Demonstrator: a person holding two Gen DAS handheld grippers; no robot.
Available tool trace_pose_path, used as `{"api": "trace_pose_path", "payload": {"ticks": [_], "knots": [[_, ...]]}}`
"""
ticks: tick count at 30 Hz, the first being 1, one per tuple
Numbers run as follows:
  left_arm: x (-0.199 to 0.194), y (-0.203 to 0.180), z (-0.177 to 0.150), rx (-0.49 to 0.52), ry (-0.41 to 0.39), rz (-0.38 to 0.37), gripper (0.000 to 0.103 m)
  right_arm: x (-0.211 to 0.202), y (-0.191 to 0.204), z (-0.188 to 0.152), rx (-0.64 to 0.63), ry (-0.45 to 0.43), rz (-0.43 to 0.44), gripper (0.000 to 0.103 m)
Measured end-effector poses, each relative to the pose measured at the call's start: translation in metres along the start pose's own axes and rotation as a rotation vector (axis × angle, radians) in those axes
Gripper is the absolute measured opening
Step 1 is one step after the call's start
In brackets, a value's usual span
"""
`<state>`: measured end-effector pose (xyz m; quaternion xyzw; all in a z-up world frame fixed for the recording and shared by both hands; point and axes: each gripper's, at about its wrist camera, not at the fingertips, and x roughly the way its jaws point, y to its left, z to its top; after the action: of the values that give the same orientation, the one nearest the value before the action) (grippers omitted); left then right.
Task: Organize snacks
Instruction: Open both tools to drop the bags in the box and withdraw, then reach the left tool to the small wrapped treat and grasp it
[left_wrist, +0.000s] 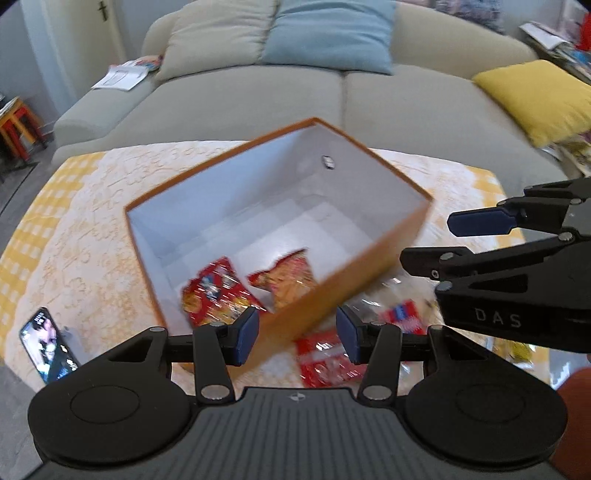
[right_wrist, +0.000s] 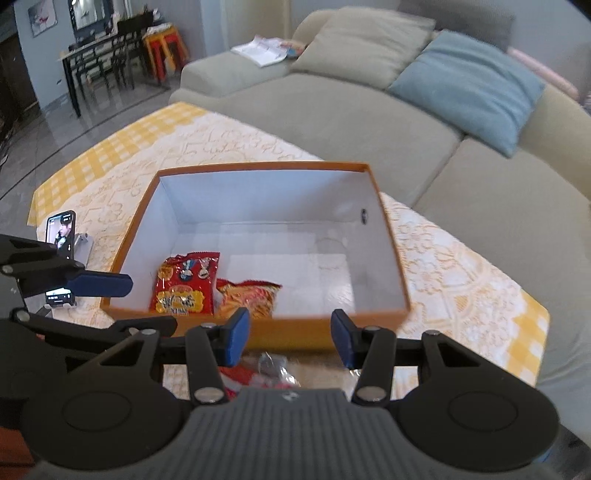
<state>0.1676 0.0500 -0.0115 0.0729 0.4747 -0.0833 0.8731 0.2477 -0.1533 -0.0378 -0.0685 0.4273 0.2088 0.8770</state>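
Note:
An orange box (left_wrist: 369, 266) (right_wrist: 391, 251) with a white inside stands on the table. Two snack packets lie in its near corner: a red one (left_wrist: 218, 291) (right_wrist: 186, 284) and an orange-red one (left_wrist: 288, 280) (right_wrist: 247, 295). More packets lie on the cloth outside the near wall: a red one (left_wrist: 325, 358) and a clear one with red print (left_wrist: 399, 314) (right_wrist: 273, 365). My left gripper (left_wrist: 297, 336) (right_wrist: 147, 304) hangs open over the box's near wall, holding nothing. My right gripper (right_wrist: 290, 334) (left_wrist: 443, 240) is beside it, also open with nothing between its fingers.
A phone (left_wrist: 48, 343) (right_wrist: 61, 236) stands propped on a stand at the table's left. A yellow-edged lace cloth (right_wrist: 461, 280) covers the table. Behind it runs a grey sofa (left_wrist: 258, 99) with blue (left_wrist: 332, 33) and yellow (left_wrist: 535, 96) cushions.

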Motion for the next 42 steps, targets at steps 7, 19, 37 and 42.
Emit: {"api": "trace_pose_path", "payload": {"ticks": [7,19,37,42], "knots": [[0.003,-0.030,-0.034,0.074,0.016,-0.065,0.057,-0.030,0.001,-0.079,0.027,-0.043,-0.092,0.048],[0.003,-0.051,-0.086,0.131,0.090,-0.193,0.057,-0.037,-0.009,-0.169,0.221,0.044,-0.145,0.047],[0.021,-0.100,-0.095,0.338,0.043,-0.334,0.059,-0.021,-0.029,-0.195,0.421,0.142,-0.091,0.028],[0.040,-0.107,-0.093,0.372,0.067,-0.369,0.059,-0.012,-0.037,-0.197,0.464,0.167,-0.082,0.020]]}}
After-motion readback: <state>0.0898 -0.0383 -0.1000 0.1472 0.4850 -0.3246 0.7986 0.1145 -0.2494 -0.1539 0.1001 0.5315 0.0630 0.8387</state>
